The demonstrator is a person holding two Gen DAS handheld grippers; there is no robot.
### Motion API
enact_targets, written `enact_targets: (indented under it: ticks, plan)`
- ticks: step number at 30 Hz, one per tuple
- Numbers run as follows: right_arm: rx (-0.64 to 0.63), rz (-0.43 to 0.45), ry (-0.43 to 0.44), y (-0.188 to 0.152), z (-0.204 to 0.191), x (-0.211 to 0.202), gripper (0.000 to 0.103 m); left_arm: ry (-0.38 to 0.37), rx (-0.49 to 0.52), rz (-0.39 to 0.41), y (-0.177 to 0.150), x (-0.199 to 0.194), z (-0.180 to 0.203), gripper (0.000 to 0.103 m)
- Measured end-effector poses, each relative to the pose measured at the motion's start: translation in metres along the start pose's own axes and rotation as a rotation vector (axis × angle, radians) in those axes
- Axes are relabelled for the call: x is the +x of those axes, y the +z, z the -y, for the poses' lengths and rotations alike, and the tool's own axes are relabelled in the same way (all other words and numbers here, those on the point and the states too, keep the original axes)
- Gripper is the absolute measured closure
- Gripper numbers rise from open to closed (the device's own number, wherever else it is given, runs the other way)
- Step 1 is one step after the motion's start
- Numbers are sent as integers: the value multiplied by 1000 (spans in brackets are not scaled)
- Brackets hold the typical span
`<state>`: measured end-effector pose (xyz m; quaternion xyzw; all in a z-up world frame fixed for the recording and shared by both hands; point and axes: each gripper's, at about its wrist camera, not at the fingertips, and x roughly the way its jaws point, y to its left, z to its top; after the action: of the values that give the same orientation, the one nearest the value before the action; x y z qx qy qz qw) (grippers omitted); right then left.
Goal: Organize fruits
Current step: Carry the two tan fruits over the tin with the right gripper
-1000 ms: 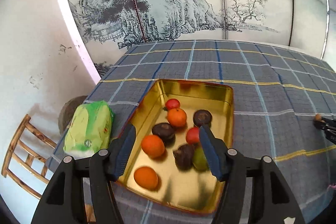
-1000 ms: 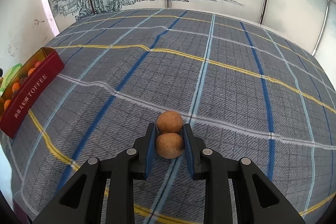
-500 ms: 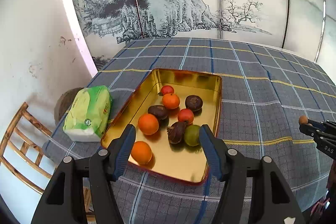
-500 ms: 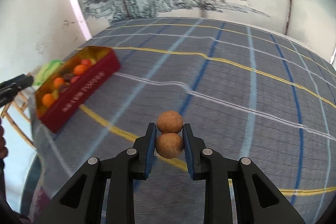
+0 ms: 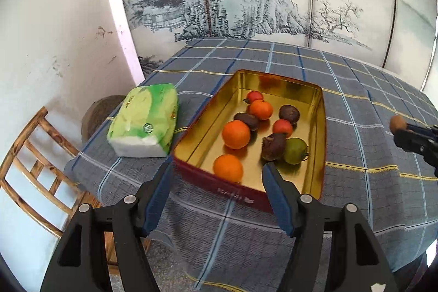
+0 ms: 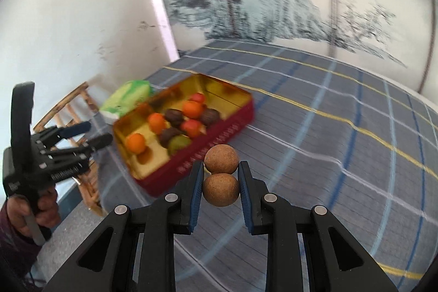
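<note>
A gold-lined red tin [image 5: 319, 111] on the checked tablecloth holds oranges [image 5: 236, 134], small red fruits, dark brown fruits and one green fruit [image 5: 295, 150]. My left gripper [image 5: 217, 168] hovers above the tin's near wall. Its jaws are opening and nothing is between the pads. My right gripper [image 6: 221, 167] is shut on a pair of joined brown round fruits [image 6: 221, 189], raised off the cloth just right of the tin [image 6: 219, 134]. The lower ball sits between the pads and the upper one sticks out past the tips. The left gripper [image 6: 95, 134] shows at the left of the right wrist view, in a person's hand.
A green tissue pack [image 5: 145, 122] lies left of the tin near the table's left edge. A wooden chair [image 5: 32, 155] and a dark round stool [image 5: 95, 111] stand beyond that edge. A painted screen backs the table. Open cloth stretches right of the tin.
The right gripper lifted the brown fruits off the cloth and swung left toward the tin. The left gripper drew back to the tin's near end and its jaws widened slightly.
</note>
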<state>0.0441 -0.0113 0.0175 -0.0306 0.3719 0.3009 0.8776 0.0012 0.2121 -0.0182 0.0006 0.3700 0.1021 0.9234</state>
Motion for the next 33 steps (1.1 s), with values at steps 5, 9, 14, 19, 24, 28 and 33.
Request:
enact_targets:
  ticks: [5,9,14,19,24,28,33]
  plan:
    - [-46,-8,36,15,-27,14,76,12,-49,46,-2,-10,-17,34]
    - [-86,-24,64,24,-49,31,76,-18,-116,48,-2,-11,-37,31]
    - [-92,-64,117,34,-71,63,76,-11,-116,11,-5,-9,-45,31]
    - [-122,-102,138,36,-92,92,76,54,-77,17,-10,-9,-47,31]
    - [-125,-137,146,36,-101,116,76,93,-49,26,-11,-9,-49,31]
    - [-129,-161,145,35,-105,129,76,98,-40,20,-11,-5,-49,30]
    - [-126,-181,142,33,-106,140,76,105,-24,16,-13,-2,-47,30]
